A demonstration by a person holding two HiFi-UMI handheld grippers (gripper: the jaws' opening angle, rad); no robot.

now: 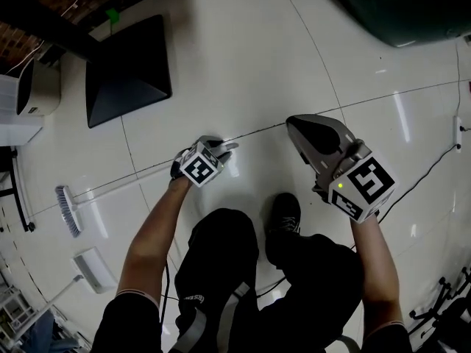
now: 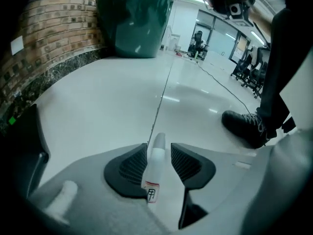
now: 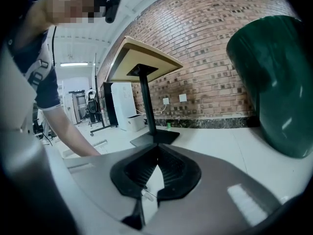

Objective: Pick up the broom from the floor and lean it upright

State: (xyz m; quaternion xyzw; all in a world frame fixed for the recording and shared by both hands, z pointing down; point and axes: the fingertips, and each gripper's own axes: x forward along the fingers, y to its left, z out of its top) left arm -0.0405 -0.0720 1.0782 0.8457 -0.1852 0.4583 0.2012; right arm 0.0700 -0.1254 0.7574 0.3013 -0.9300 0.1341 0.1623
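Note:
The broom lies flat on the white tiled floor at the left of the head view, its bristle head (image 1: 68, 210) far left and its pale handle (image 1: 125, 184) running right toward my left gripper (image 1: 224, 150). In the left gripper view the white tip of the handle (image 2: 154, 166), with a small label on it, lies between the ribbed pads (image 2: 133, 166). The left gripper (image 2: 159, 150) is open, with a gap beside the handle. My right gripper (image 1: 296, 126) hovers above the floor to the right, away from the broom. Its jaws (image 3: 156, 155) meet at the tips with nothing held.
A dustpan (image 1: 92, 269) lies near the broom head. A black table base (image 1: 129, 68) sits at the back left, a large dark green object (image 1: 397, 6) at the back right, a white appliance (image 1: 37, 87) far left. A cable (image 1: 434, 169) crosses the floor; my shoe (image 1: 285, 213) stands between the grippers.

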